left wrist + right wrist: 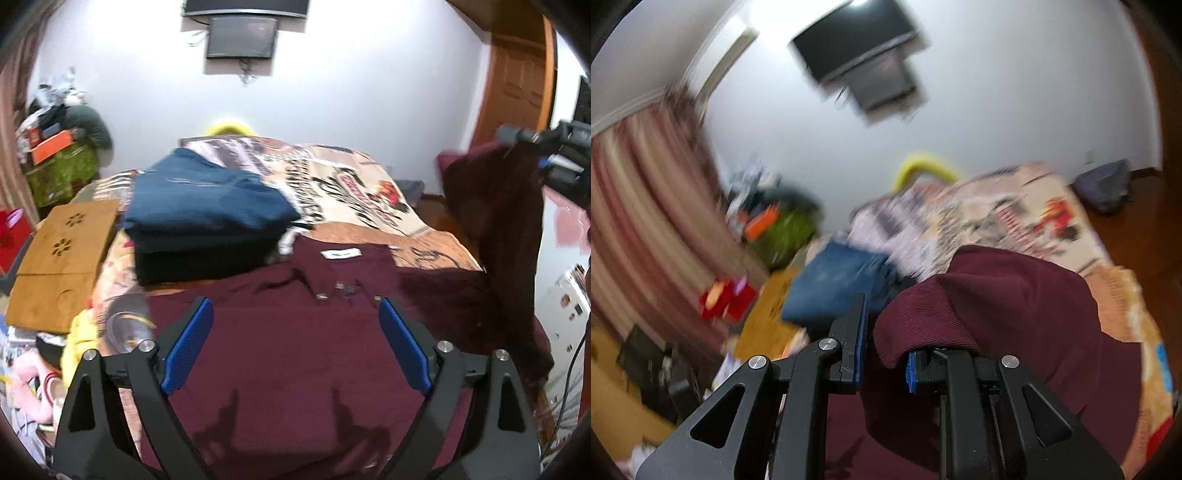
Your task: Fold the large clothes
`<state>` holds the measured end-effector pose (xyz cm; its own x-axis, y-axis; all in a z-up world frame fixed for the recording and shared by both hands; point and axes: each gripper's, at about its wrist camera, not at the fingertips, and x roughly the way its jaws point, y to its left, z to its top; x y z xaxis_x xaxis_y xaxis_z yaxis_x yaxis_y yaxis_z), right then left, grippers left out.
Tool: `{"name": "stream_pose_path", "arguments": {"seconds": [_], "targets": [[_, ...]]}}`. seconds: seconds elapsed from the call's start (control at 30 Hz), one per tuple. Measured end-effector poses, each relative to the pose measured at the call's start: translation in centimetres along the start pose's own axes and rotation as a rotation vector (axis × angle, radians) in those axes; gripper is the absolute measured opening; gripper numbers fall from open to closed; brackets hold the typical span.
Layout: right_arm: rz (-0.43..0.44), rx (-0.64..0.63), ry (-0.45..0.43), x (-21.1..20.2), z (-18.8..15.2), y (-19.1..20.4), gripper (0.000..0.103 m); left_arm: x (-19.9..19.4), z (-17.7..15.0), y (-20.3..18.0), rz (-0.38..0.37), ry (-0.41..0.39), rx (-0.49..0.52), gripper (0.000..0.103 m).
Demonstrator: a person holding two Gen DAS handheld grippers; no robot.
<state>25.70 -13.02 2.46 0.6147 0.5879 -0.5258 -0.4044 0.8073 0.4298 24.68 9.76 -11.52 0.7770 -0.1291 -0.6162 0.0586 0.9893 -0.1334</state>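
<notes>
A large maroon shirt (pixel 280 354) lies spread on the bed, its white collar label (pixel 340 254) facing up. My left gripper (pixel 295 302) hovers over the shirt's middle, open, with nothing between its blue pads (pixel 188 347). At the right edge of the left wrist view, my right gripper (pixel 546 147) holds one side of the shirt (pixel 495 214) lifted off the bed. In the right wrist view that gripper (pixel 886 325) is shut on a fold of maroon cloth (pixel 990 295), which drapes over and hides its right finger.
A folded stack with a blue garment (pixel 207 206) on top sits on the bed left of the collar. A brown wooden board (pixel 62 251) lies further left. The printed blanket (pixel 369 192) covers the bed. Clutter (pixel 59 147) fills the left corner; a door (pixel 517 81) stands at the right.
</notes>
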Motion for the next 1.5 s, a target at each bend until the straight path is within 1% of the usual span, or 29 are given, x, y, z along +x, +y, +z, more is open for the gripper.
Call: {"name": "stream_pose_path", "arguments": {"seconds": [0.07, 0.13, 0.27, 0.3, 0.37, 0.43, 0.53, 0.57, 0.63, 0.67, 0.73, 0.8, 0.87, 0.93, 1.03, 1.07, 1.13, 1.2, 1.33, 1.43, 1.5], "targets": [[0.036, -0.028, 0.109, 3.6, -1.3, 1.4, 0.015, -0.6, -0.4, 1.5, 0.029, -0.009, -0.018, 0.093], [0.049, -0.052, 0.222, 6.9, -3.3, 2.4, 0.015, -0.9, -0.8, 2.7, 0.05, -0.005, -0.033, 0.093], [0.033, -0.074, 0.42, 11.7, -7.3, 2.4, 0.016, -0.9, -1.7, 4.6, 0.076, 0.013, -0.068, 0.093], [0.027, -0.076, 0.464, 12.6, -8.0, 2.1, 0.018, -0.8, -1.9, 4.9, 0.081, 0.018, -0.075, 0.093], [0.018, -0.078, 0.534, 14.2, -9.5, 2.2, 0.019, -0.5, -2.3, 5.5, 0.092, 0.031, -0.088, 0.093], [0.015, -0.054, 0.581, 14.9, -10.7, 1.9, 0.019, -0.4, -2.7, 5.7, 0.102, 0.041, -0.093, 0.093], [0.007, -0.036, 0.66, 15.6, -11.5, 2.1, 0.019, 0.1, -3.0, 5.7, 0.108, 0.056, -0.093, 0.093], [0.004, -0.04, 0.668, 15.2, -11.3, 2.3, 0.019, 0.2, -3.1, 5.6, 0.109, 0.058, -0.093, 0.093], [0.0, -0.061, 0.657, 14.1, -10.7, 2.6, 0.021, 0.4, -3.0, 5.4, 0.108, 0.061, -0.093, 0.093], [0.0, -0.073, 0.642, 13.5, -10.3, 2.7, 0.024, 0.4, -3.0, 5.3, 0.106, 0.061, -0.093, 0.093], [0.006, -0.097, 0.6, 11.8, -9.2, 2.8, 0.027, 0.5, -2.7, 5.0, 0.104, 0.061, -0.086, 0.093], [0.035, -0.107, 0.552, 9.7, -7.7, 2.5, 0.03, 0.6, -2.4, 4.4, 0.104, 0.06, -0.072, 0.093], [0.028, -0.114, 0.489, 7.5, -6.5, 1.7, 0.033, 0.6, -2.1, 3.7, 0.097, 0.058, -0.051, 0.093], [-0.018, -0.134, 0.423, 5.8, -5.6, 0.9, 0.036, 0.7, -1.7, 2.8, 0.092, 0.055, -0.023, 0.093], [-0.114, -0.173, 0.32, 2.1, -4.5, -1.1, 0.041, 0.9, -1.3, 0.9, 0.076, 0.053, 0.032, 0.093], [-0.14, -0.181, 0.301, 1.5, -4.4, -1.6, 0.042, 1.2, -1.2, 0.1, 0.068, 0.059, 0.061, 0.093], [-0.223, -0.198, 0.26, -0.4, -4.2, -3.3, 0.043, 1.9, -1.3, -1.5, 0.06, 0.075, 0.131, 0.094], [-0.295, -0.205, 0.239, -1.9, -4.4, -4.8, 0.045, 3.1, -1.9, -3.2, 0.065, 0.106, 0.214, 0.096], [-0.415, -0.2, 0.227, -3.9, -5.5, -8.0, 0.05, 5.6, -3.2, -5.4, 0.087, 0.163, 0.319, 0.096], [-0.482, -0.189, 0.263, -4.1, -7.7, -10.4, 0.05, 7.8, -3.7, -6.7, 0.11, 0.204, 0.372, 0.096], [-0.505, -0.169, 0.288, -4.1, -9.0, -11.9, 0.05, 9.0, -4.0, -7.7, 0.097, 0.214, 0.422, 0.096]]}}
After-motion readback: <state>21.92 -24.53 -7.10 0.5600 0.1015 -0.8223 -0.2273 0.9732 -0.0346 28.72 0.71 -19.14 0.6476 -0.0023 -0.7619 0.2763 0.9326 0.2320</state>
